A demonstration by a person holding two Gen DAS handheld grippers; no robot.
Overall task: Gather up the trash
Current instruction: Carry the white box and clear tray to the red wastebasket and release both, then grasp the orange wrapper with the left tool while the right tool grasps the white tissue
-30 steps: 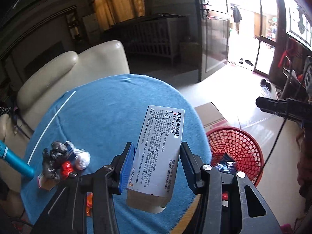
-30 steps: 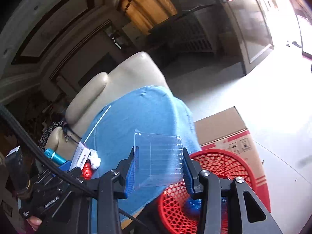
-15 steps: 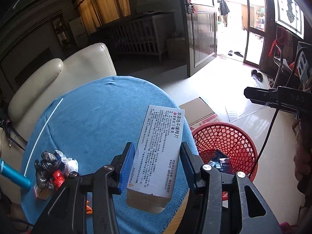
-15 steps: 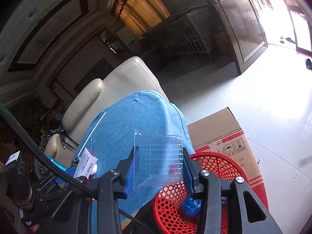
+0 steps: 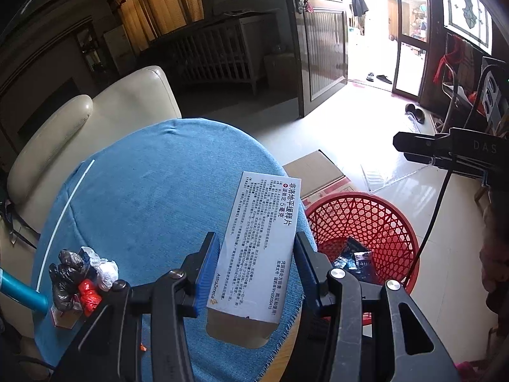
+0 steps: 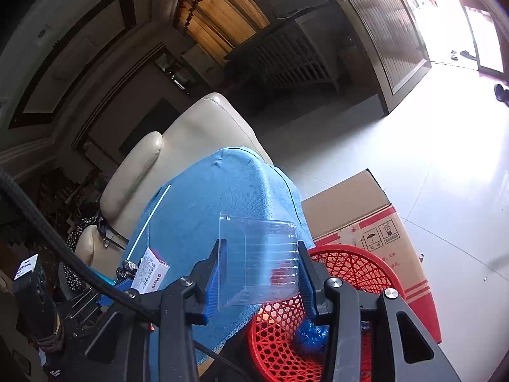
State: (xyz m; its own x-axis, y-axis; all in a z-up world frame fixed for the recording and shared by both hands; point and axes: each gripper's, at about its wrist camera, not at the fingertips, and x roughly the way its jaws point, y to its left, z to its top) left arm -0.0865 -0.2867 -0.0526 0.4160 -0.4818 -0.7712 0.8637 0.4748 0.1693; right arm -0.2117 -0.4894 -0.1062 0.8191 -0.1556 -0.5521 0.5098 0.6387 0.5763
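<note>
My left gripper (image 5: 256, 267) is shut on a white medicine box (image 5: 261, 242) with printed text, held above the right edge of the blue-clothed round table (image 5: 152, 197). My right gripper (image 6: 259, 270) is shut on a clear plastic tray (image 6: 259, 254), held above the table's edge and the red mesh basket (image 6: 356, 273). The basket also shows in the left wrist view (image 5: 375, 219), on the floor right of the table, with dark and blue wrappers inside. The right gripper shows at the right edge of the left wrist view (image 5: 445, 152). The left gripper and its box (image 6: 149, 270) show low left in the right wrist view.
A heap of black, white and red trash (image 5: 79, 277) lies at the table's left, beside a teal tube (image 5: 22, 293). A thin white strip (image 5: 66, 210) lies along the cloth. A cardboard box (image 6: 359, 216) stands behind the basket. A cream sofa (image 5: 95, 117) stands behind the table.
The left gripper has moved right with the medicine box, nearer the basket. The right gripper has shifted with the clear tray, so the basket sits more under it. Both grips are unchanged.
</note>
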